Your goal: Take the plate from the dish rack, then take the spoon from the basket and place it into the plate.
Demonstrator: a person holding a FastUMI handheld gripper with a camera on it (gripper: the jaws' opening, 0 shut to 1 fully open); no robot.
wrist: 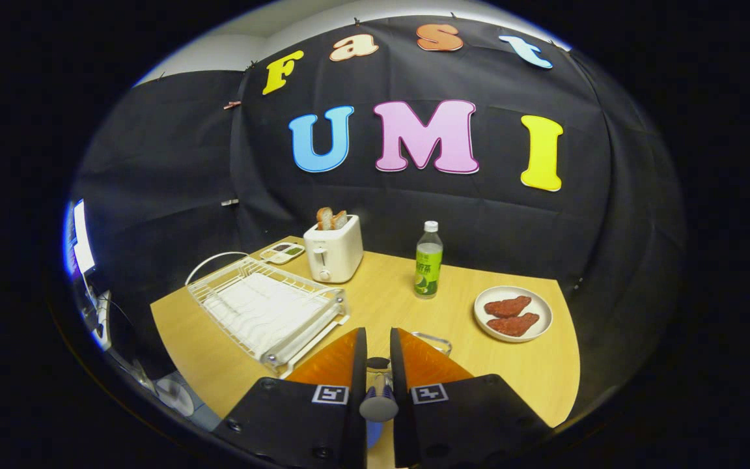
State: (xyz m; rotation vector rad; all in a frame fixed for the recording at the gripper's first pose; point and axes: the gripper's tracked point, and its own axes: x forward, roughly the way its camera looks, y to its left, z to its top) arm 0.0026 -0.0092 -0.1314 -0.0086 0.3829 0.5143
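The gripper point(378, 348) is closed narrow on the spoon point(378, 404), whose handle stands between the fingers. The plate point(513, 313) lies ahead to the right, the rack point(264, 309) ahead left.

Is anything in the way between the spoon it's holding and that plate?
Nothing tall. The jaws are shut on the spoon; only a low wire loop just beyond them and bare table lie toward the plate. The bottle stands further back, aside.
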